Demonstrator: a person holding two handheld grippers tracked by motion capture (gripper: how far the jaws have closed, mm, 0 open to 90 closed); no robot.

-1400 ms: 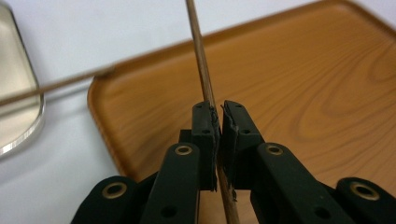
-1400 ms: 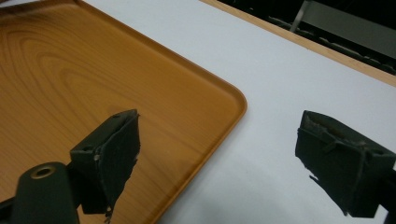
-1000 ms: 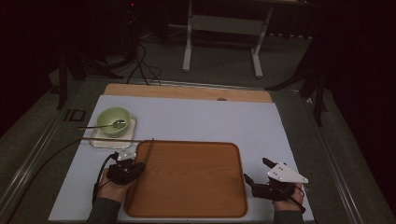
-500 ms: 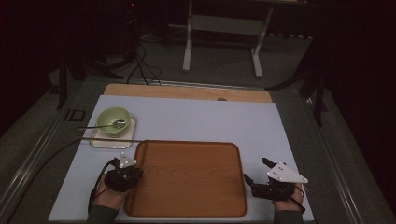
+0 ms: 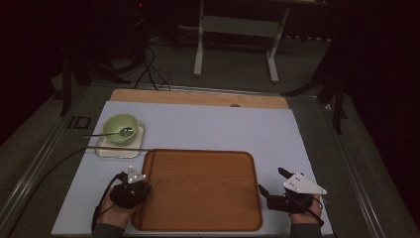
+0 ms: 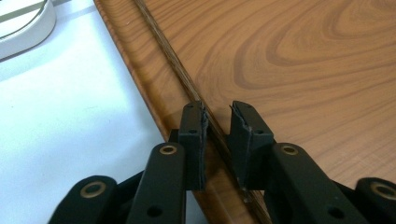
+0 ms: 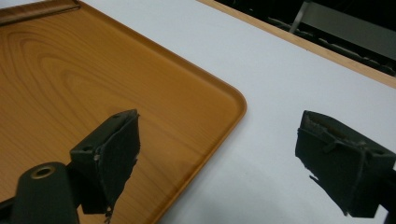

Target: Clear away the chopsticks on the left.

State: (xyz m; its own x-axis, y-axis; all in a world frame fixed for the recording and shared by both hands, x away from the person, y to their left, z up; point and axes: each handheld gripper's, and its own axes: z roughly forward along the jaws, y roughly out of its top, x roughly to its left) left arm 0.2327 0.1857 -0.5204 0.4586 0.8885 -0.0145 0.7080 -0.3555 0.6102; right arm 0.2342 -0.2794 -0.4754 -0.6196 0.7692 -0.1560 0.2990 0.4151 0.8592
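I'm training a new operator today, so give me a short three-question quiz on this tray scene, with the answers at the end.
1. True or false: the left gripper has the wooden tray's rim between its jaws.
2. What lies in the green bowl? A) a spoon B) a fork C) nothing
3. Fill in: the right gripper's jaws stand wide ____ beside the tray's right edge.

Key
1. True. The rim runs between the jaws, which have just been opening; a gap shows beside the pads.
2. A, a spoon, its handle pointing left over the rim.
3. open, holding nothing.
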